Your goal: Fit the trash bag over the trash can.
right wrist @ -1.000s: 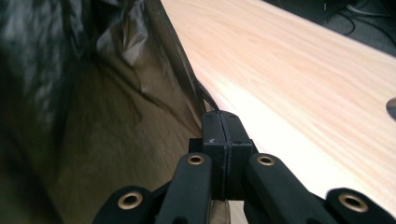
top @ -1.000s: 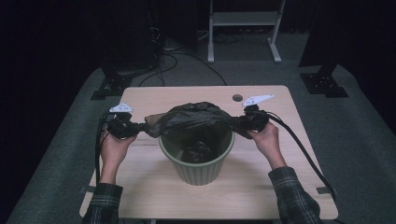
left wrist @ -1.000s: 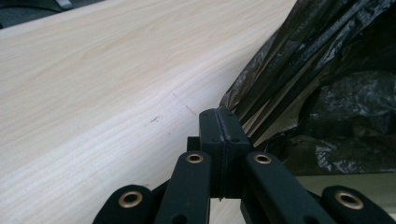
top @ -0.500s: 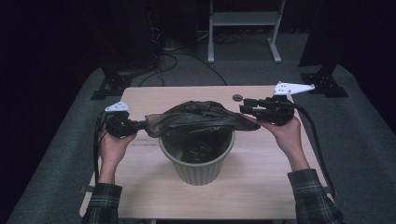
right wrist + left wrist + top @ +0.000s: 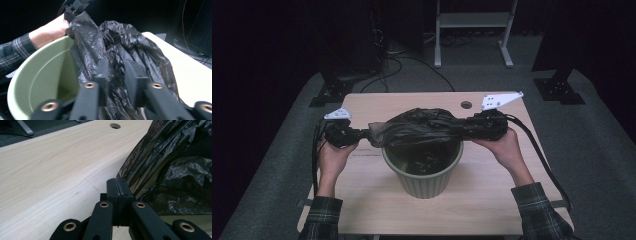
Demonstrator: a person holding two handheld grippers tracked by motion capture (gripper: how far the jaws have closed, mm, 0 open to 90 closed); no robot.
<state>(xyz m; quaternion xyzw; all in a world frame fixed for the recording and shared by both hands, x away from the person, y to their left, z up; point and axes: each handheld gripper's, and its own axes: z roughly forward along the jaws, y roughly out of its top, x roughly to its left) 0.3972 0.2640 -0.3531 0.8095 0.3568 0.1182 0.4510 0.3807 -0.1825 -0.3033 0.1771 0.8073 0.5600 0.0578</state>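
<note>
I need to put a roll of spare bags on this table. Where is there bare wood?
The table is bare along its far edge, between the black bag and the round hole, and across the near strip in front of the green bin, between the two sleeves. The middle is crowded: the bag stretches over the bin between both hand-held grippers.

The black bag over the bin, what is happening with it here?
A person is stretching a black bag across the top of a green bin on a wooden table, holding one hand-held gripper in each hand. The left hand-held gripper is shut on the bag's left edge. The right hand-held gripper has bag plastic bunched between its jaws, which have just been closing. The bag hangs partly inside the bin, and its rim is not yet pulled over the bin's edge.
</note>
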